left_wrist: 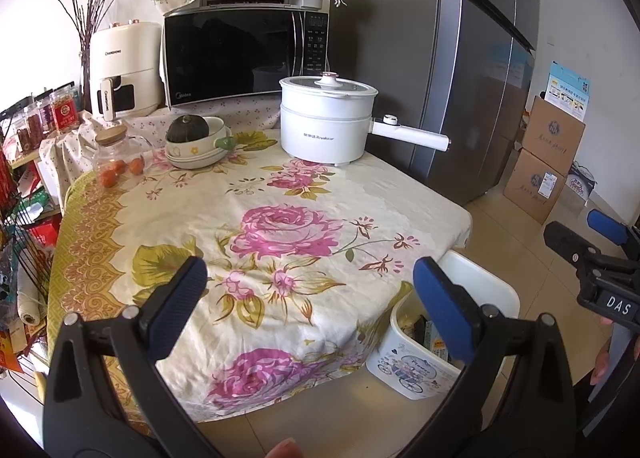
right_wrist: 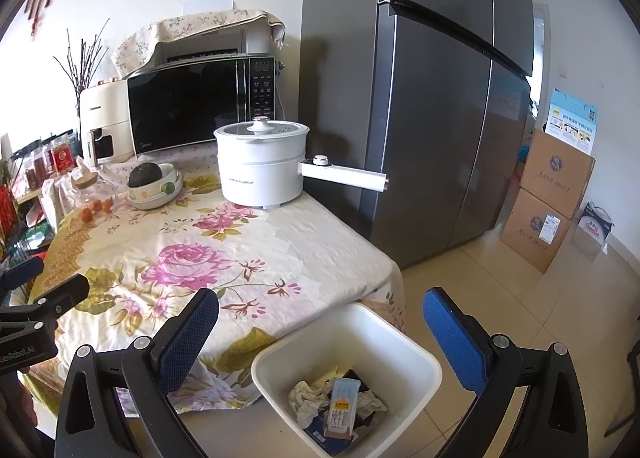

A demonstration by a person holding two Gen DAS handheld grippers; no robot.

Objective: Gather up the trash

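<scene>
1. Beside the trash bin [right_wrist: 347, 378], at the near corner of the surface [right_wrist: 224, 254], your right gripper [right_wrist: 320, 342] hangs above the bin mouth, jaws spread wide, holding nothing.
2. Left gripper [left_wrist: 310, 306] is also released and empty, over the surface edge just left of the bin.
3. Trash is inside the bin: milk carton [right_wrist: 340, 408], crumpled tissues [right_wrist: 308, 398] and a dark wrapper under them. I can't see any loose trash on the floral cloth, so collection looks close to done.
4. Risk: the bin sits on the floor tight against the hanging tablecloth [left_wrist: 280, 358]. If you drop either gripper near the bin you could snag the cloth and drag it.
5. A cloth drag would pull on what stands at the far side from the bin: electric pot [right_wrist: 262, 166], bowl with squash [right_wrist: 154, 186], glass jar [left_wrist: 116, 156]. The pot handle overhangs the surface edge, so it would likely be first to go.
6. Bumping the bin rim could tip the light plastic bin and spill the contents.
7. The grippers are near each other; watch for a clash when crossing.
</scene>
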